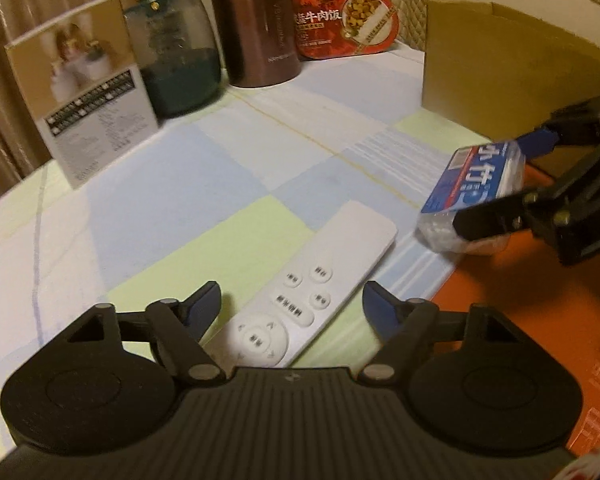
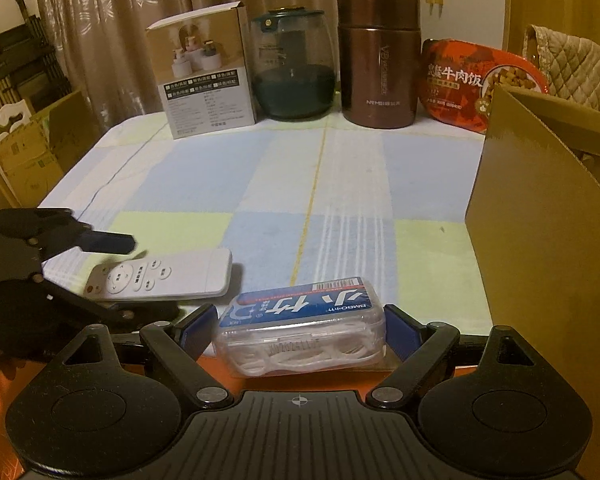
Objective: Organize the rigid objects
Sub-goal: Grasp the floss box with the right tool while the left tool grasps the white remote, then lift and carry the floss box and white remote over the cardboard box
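Observation:
A white remote control [image 1: 320,280] lies on the checked tablecloth [image 1: 180,200] near its front edge. My left gripper [image 1: 292,302] straddles the remote's button end, and a narrow gap shows at each blue pad, so it stands open. In the right wrist view the remote [image 2: 160,278] sits between the left gripper's [image 2: 134,278] two fingers. My right gripper [image 2: 300,334] is shut on a clear plastic floss-pick box [image 2: 300,320] with a blue label, a pad pressing on each short side. From the left wrist view that box [image 1: 476,184] hangs above the table edge in the right gripper [image 1: 508,184].
Along the far edge stand a printed carton [image 2: 204,80], a dark glass jar [image 2: 294,72], a brown metal flask [image 2: 380,60] and a red meal box [image 2: 480,84]. An open cardboard box [image 2: 540,220] stands at the right. An orange surface [image 1: 520,340] lies below the front edge.

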A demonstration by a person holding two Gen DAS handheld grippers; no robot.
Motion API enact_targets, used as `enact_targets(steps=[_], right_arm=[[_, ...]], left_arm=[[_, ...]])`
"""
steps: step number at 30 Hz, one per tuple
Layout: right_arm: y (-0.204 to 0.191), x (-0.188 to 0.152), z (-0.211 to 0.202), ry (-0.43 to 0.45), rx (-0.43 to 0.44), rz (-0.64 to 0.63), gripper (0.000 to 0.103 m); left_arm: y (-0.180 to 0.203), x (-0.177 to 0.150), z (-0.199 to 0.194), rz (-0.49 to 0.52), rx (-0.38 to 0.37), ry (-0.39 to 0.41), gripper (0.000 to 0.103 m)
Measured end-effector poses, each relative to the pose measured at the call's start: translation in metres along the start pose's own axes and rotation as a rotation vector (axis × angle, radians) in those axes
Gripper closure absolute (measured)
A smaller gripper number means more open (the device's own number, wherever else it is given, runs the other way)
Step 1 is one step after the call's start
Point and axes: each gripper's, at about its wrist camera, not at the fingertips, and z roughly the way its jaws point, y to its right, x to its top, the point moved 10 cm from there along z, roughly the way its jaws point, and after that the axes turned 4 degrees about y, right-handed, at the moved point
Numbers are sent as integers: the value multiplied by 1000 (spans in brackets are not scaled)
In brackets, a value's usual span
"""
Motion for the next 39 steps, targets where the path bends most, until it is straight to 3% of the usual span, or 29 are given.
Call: enact_targets(steps=[6, 10, 15, 19, 21, 24, 39], right_arm=[[0, -10, 2, -42, 17, 9, 18], [0, -22, 1, -66, 21, 3, 19], [1, -39, -3, -89, 28, -13, 18], [0, -42, -6, -68, 19, -32, 18], [0, -39, -6, -47, 12, -25, 17], [0, -35, -4, -23, 1, -16, 17], [-2, -32, 5, -29, -44, -48, 20]], left_arm=[[10, -2, -9, -38, -12, -50, 61], [18, -16, -23, -190, 68, -75, 69], [35, -30, -44, -339, 162, -66, 70], [43, -32, -50, -332, 208, -47, 70], [42, -33, -52, -365, 203, -17, 69], [38, -32, -52, -365, 221, 11, 59], [33, -25, -38, -358, 200, 47, 59]])
